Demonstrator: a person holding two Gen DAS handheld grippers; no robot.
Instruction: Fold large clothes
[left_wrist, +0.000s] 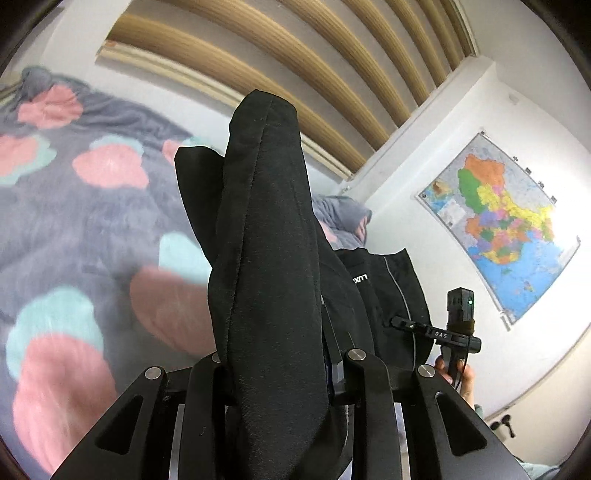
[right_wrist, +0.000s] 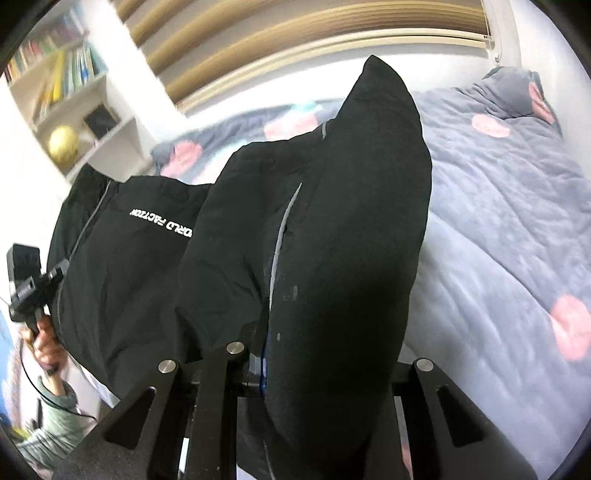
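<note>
A black jacket (left_wrist: 266, 258) with grey piping and white lettering hangs lifted in the air between both grippers. My left gripper (left_wrist: 277, 384) is shut on a thick fold of it; the cloth hides the fingertips. In the right wrist view the same jacket (right_wrist: 332, 240) bulges up from my right gripper (right_wrist: 295, 369), which is shut on another part of it. The right gripper also shows in the left wrist view (left_wrist: 458, 332), held in a hand at the jacket's far side. The left gripper shows in the right wrist view (right_wrist: 26, 280), likewise beside the jacket's edge.
A bed with a grey quilt with pink and teal blotches (left_wrist: 74, 221) lies below; it also shows in the right wrist view (right_wrist: 509, 221). A wall map (left_wrist: 506, 225) hangs on the right. A white bookshelf (right_wrist: 66, 92) stands at the left. Wooden slats (left_wrist: 295, 55) run above.
</note>
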